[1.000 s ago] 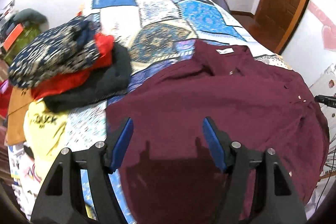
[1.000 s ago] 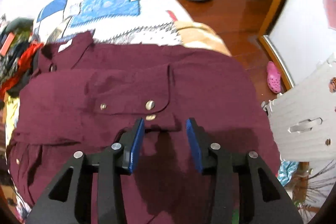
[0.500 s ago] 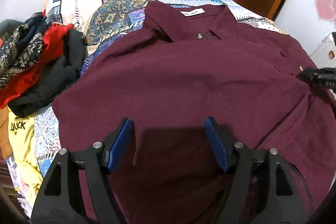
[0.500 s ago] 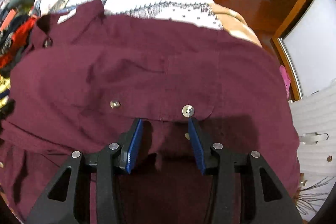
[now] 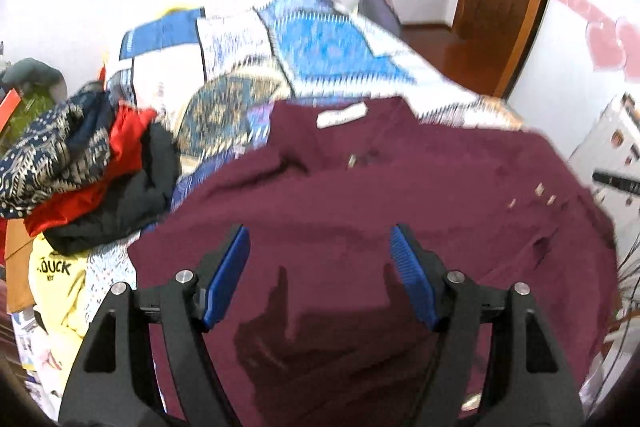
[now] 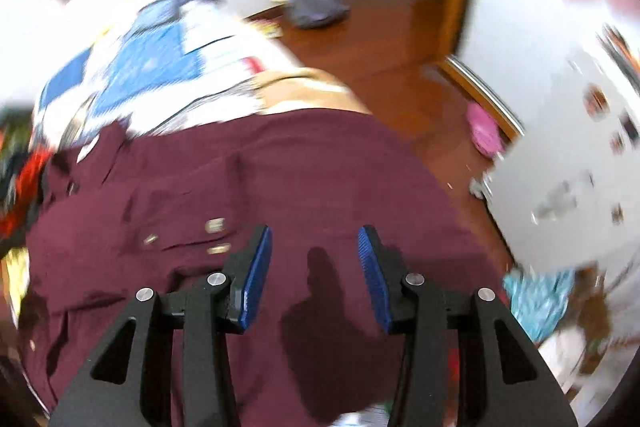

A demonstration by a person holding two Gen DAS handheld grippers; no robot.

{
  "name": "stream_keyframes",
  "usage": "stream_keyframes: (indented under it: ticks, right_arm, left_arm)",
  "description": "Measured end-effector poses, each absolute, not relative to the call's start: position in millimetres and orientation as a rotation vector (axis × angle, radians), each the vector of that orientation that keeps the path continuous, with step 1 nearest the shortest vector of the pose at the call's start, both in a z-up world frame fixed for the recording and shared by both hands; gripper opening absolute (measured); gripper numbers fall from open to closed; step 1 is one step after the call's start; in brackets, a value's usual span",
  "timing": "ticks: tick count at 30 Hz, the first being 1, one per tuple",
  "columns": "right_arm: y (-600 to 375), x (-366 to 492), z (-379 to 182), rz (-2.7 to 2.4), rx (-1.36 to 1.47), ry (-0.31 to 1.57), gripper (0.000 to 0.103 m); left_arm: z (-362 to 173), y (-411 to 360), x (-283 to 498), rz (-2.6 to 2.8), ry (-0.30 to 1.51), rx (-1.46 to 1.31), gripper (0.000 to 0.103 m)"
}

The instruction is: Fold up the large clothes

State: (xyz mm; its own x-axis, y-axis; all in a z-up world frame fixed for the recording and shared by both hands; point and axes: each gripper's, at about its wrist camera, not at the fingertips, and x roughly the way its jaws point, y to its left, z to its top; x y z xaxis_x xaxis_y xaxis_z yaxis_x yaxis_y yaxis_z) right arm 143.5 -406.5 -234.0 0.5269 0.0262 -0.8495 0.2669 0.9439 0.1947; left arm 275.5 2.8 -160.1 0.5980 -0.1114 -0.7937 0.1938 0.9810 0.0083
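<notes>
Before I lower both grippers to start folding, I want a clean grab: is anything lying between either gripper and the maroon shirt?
Nothing visible. The left gripper and right gripper are both open above bare fabric of the maroon shirt. The clothes pile lies off to its left on the patchwork bedspread.

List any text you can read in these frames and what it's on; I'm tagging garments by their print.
"OUCK", first letter partly hidden by the dark garment above: black print on the yellow shirt, left wrist view.
Smaller line beneath it: too small to read.
White neck label on the maroon shirt: blurred, unreadable.
Right wrist view: motion-blurred, nothing legible.
</notes>
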Motion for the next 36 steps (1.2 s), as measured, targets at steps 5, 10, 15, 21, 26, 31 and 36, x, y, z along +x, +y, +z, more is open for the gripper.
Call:
stream_keyframes:
  ticks: [5,10,15,21,26,31,36]
  right_arm:
    - [-462,122,-273,-0.272,0.537,1.068,0.041]
    - [-483,100,-305,-0.299,0.710,1.091,0.041]
    - [-487,88,-307,-0.294,0.769,1.063,0.041]
    - [-492,71,-310,-0.302,0.836,1.026,0.045]
    - [-494,87,-316,-0.300,0.836,1.010,0.048]
    - [-495,106,-325,-0.264,0.860,0.986,0.047]
    - [-487,116,-317,-0.288,0.805,0.974,0.020]
  left_arm:
    - [-140,-7,275,-0.209,0.865,0.040,0.077]
    - [-143,-18,273,-0.226,0.868,0.047,0.081]
    - [-152,-24,271,-0.236,0.899,0.044,0.081]
    - [-157,-19,270,-0.230,0.912,0.015,0.081]
    - [-162,-13,271,-0.232,0.936,-0.024,0.081]
    - [-162,-8,267,-0.214,0.928,-0.017,0.081]
    - [-164,2,264,-0.188,0.931,-0.021,0.081]
